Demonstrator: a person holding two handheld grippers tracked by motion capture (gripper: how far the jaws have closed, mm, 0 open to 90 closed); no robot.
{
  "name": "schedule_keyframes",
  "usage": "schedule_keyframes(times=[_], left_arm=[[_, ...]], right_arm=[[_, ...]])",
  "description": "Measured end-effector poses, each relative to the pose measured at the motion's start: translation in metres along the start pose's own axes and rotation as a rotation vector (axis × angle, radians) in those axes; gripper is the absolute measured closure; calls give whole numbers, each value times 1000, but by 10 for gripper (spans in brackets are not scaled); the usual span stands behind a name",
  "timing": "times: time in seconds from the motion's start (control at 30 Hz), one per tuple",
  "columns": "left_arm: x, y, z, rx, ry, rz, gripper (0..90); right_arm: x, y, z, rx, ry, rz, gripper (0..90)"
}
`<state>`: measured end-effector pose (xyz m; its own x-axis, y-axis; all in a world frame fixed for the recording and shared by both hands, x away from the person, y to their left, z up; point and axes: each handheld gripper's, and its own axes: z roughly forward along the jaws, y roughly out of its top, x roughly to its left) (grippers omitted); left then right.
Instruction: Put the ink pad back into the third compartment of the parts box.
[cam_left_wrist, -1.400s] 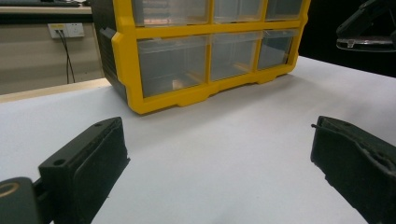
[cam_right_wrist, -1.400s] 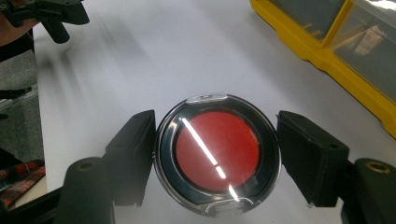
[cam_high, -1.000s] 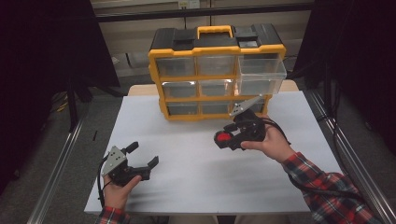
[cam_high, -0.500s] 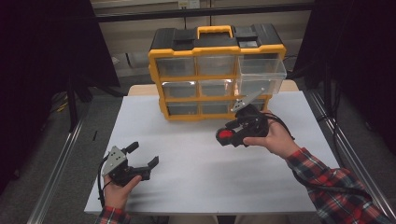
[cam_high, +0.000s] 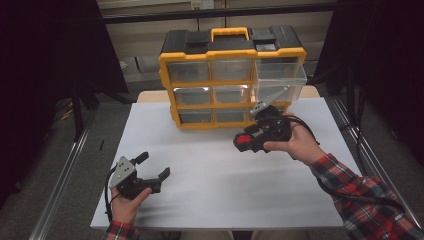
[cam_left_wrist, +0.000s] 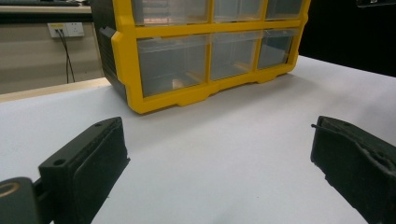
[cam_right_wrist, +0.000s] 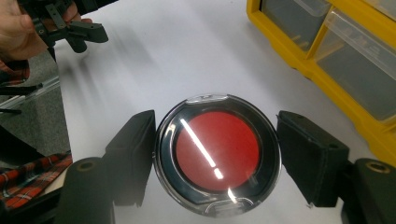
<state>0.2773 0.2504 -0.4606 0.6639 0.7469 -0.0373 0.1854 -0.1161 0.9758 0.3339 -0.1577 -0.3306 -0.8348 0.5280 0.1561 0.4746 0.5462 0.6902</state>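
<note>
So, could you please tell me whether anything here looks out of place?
Only the top-right drawer of the yellow organizer: it juts out open while the other drawers sit flush. Nothing looks spilled or damaged.

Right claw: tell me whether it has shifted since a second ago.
Barely. In the high view the right claw, shut on the round red compact, sits in nearly the same spot below the yellow organizer's pulled-out drawer.

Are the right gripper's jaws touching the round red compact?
Touching. In the right gripper view both jaws of the right gripper press against the rim of the round red compact, holding it above the table.
</note>
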Motion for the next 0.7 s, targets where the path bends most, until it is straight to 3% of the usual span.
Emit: schedule_keyframes(times=[0.7], left_arm=[[0,0,0,-3,-6,-1,35]], right_arm=[[0,8,-14,14,5,6,304]])
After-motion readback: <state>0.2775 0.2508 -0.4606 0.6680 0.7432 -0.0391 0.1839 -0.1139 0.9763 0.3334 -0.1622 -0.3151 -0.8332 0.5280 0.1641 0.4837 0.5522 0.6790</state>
